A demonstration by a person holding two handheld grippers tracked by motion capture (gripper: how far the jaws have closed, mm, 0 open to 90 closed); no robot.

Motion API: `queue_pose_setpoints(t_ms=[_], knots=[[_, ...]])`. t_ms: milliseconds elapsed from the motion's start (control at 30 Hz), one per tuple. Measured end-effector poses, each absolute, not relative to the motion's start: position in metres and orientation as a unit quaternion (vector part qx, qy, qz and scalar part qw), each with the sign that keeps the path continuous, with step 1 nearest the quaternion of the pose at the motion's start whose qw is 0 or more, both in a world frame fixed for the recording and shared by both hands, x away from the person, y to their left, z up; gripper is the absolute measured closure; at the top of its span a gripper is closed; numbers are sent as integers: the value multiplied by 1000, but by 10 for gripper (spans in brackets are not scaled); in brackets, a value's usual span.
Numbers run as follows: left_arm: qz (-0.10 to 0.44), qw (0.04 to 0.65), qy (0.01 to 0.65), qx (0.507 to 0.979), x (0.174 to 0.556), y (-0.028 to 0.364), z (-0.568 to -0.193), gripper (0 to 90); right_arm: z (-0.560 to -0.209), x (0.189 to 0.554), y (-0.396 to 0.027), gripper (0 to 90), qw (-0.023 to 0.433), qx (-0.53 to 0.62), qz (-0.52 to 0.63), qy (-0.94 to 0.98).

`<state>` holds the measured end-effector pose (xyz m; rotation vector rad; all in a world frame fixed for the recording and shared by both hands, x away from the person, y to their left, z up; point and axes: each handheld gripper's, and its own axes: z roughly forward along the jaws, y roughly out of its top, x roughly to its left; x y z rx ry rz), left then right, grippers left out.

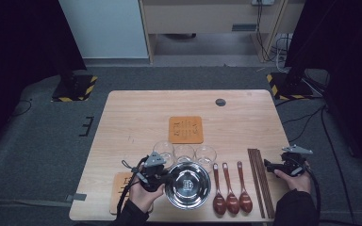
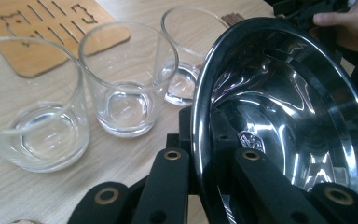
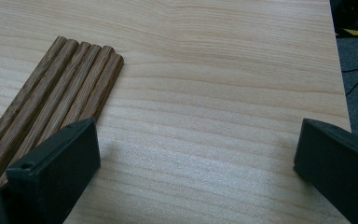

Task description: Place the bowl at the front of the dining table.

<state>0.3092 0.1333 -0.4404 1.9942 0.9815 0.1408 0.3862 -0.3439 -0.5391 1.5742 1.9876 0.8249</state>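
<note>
A shiny steel bowl is at the table's near edge, and my left gripper is shut on its left rim. In the left gripper view the bowl stands tilted, its rim pinched between the two black jaws of the left gripper. Three clear glasses stand in a row just behind it. My right gripper is at the near right, open, with nothing between its jaws. In the right gripper view it hovers over bare wood, next to the ends of the brown chopsticks.
Three dark red spoons lie right of the bowl, and beyond them are the chopsticks. An orange cut-out mat lies mid-table, and a second mat sits under the left hand. The table edge runs close to the right gripper.
</note>
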Motion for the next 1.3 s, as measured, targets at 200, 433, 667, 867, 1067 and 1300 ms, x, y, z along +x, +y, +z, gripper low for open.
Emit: queue_pose_setpoints(t_ms=[200,433,667,867,1067,1300], knots=[[63,453,395,796,310,137,-431,863,-539,386,-344,3,235,574,301,724],[77,468,395,787,312,140,-419,862,-539,386,-344,3,236,574,301,725],[85,476,387,785,313,140,-410,863,-539,386,-344,3,236,574,301,725],[92,479,388,782,318,140,-405,862,-539,386,-344,3,235,574,301,724],[97,483,385,781,325,138,-400,862,-539,386,-344,3,236,574,301,724],[100,484,389,777,333,137,-397,861,-539,386,-344,3,236,574,301,724]])
